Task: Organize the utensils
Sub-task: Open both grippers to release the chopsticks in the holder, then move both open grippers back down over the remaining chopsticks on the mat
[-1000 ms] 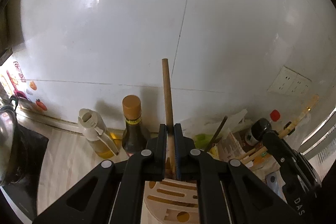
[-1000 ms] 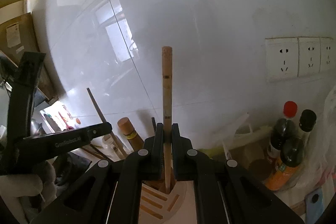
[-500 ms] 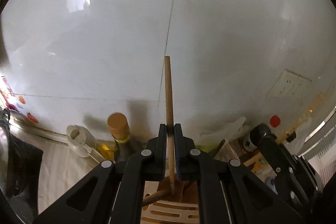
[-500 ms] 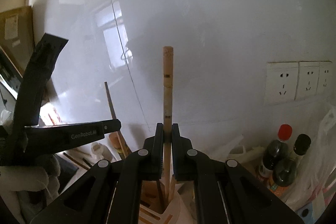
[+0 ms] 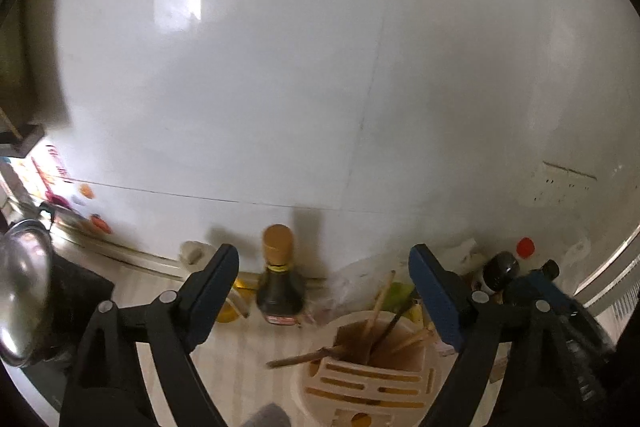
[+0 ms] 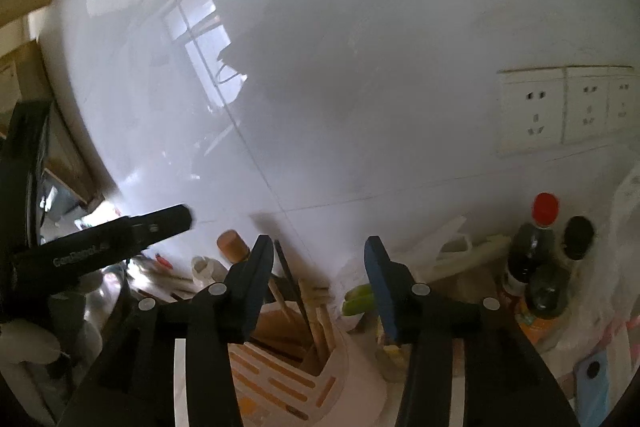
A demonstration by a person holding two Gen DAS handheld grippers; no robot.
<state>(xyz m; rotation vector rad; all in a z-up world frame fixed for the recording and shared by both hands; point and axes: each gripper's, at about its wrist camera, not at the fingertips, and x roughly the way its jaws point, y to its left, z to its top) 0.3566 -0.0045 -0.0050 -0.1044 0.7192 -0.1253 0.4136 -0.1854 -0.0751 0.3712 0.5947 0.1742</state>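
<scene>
A cream slotted utensil holder [image 5: 360, 383] stands on the counter below both grippers; it also shows in the right wrist view [image 6: 288, 379]. Several wooden chopsticks [image 5: 372, 315] and a dark one stand loosely in it, seen also in the right wrist view [image 6: 320, 319]. One stick [image 5: 304, 357] leans out over the holder's left rim. My left gripper [image 5: 324, 267] is open and empty above the holder. My right gripper [image 6: 318, 255] is open and empty above it too. The left gripper's body [image 6: 100, 247] shows at the left of the right wrist view.
A dark sauce bottle with a tan cap [image 5: 278, 279] stands by the white tiled wall behind the holder. More bottles [image 6: 536, 267] and plastic bags stand at the right. Wall sockets [image 6: 560, 107] are at the right. A steel pot lid [image 5: 20, 287] and black stove are at the left.
Both grippers held a chopstick upright over the holder; both have opened wide and the chopsticks have dropped into the holder.
</scene>
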